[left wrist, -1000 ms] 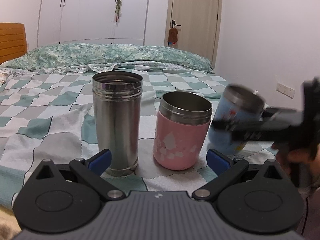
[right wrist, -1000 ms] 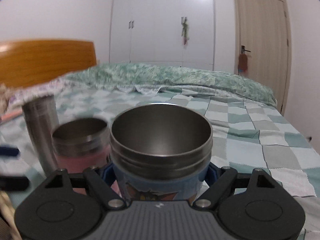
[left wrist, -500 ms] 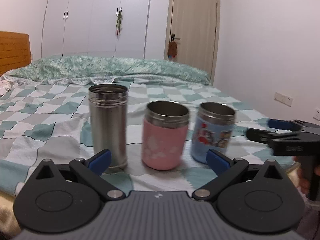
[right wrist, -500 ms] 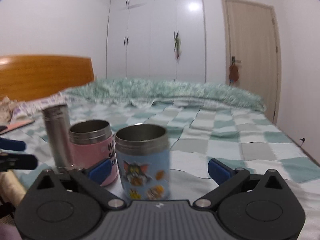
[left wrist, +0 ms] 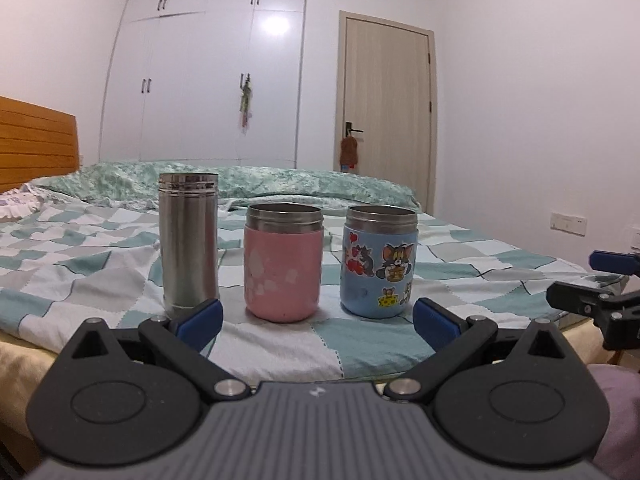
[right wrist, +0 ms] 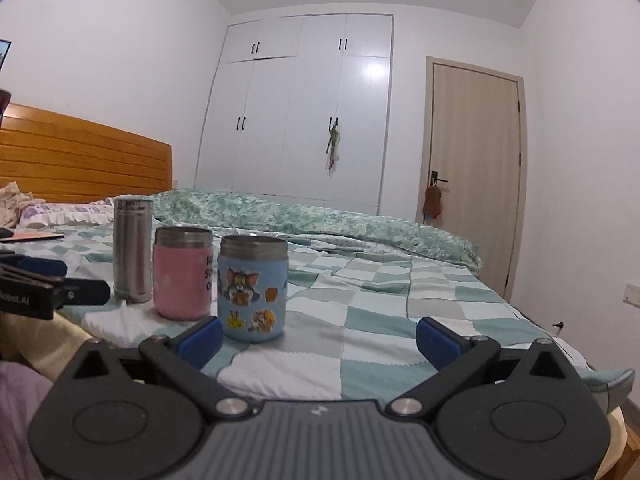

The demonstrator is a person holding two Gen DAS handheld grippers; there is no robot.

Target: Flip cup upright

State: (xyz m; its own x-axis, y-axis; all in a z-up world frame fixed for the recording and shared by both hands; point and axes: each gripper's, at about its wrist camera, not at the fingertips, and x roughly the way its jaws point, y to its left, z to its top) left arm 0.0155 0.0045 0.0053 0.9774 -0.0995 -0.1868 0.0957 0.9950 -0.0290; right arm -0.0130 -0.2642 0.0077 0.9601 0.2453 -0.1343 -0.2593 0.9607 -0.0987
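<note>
Both the left gripper and right gripper are spread, gripping nothing, while the flask, pink cup and blue cup are standing upright mid-frame, interiors hidden.

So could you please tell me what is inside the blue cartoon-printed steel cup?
Only the blue cartoon-printed steel cup's open rim and a sliver of inner steel wall show; its rim hides the bottom, so contents cannot be seen.

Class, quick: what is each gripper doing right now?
Left gripper: open, holding nothing.
Right gripper: open, holding nothing; the blue cup stands free.
</note>
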